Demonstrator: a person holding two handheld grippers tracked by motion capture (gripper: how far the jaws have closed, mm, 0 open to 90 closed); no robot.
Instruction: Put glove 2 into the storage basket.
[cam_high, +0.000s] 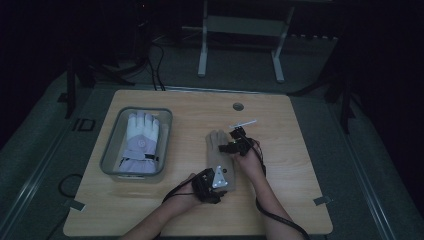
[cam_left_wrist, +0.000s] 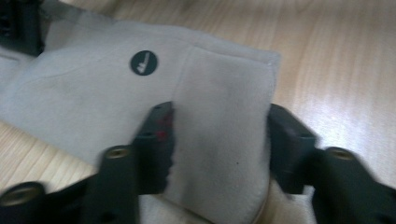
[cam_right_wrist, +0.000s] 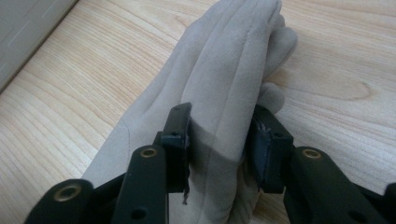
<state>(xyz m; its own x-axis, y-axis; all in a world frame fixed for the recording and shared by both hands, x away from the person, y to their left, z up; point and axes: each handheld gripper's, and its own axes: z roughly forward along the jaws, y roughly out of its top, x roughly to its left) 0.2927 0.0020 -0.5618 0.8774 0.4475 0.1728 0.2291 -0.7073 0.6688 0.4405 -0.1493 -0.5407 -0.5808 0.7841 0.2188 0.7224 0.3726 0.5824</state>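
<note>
- A flat beige suede-like fabric glove (cam_high: 219, 155) lies on the light wooden table (cam_high: 290, 165), right of the middle, its finger end pointing away from the person and its cuff end towards them.
- The left gripper (cam_high: 216, 184), black with a grey three-cornered plate on top, sits at the cuff end. In the left gripper view its two black jaws pinch the glove's (cam_left_wrist: 205, 93) cuff corner: one jaw presses into the cloth from above and the other bears on the cuff's edge beside the wood, so it grasps the glove.
- A small round dark badge (cam_left_wrist: 144, 62) with a pale mark sits on the cloth just beyond the left gripper (cam_left_wrist: 217, 140).
- The right gripper (cam_high: 231, 146), also black, sits at the finger end of the glove, held by the person's right hand (cam_high: 248, 162).
- In the right gripper view the right gripper (cam_right_wrist: 219, 140) has its jaws clenched on the glove's (cam_right_wrist: 224, 65) bunched fingers, the cloth standing up in a ridge between the pads.
- To the left on the table stands a grey rectangular plastic tray (cam_high: 111, 145), well apart from the beige glove.
- Inside the tray lies a white and pale lilac padded glove (cam_high: 140, 142), its fingers pointing away from the person.
</note>
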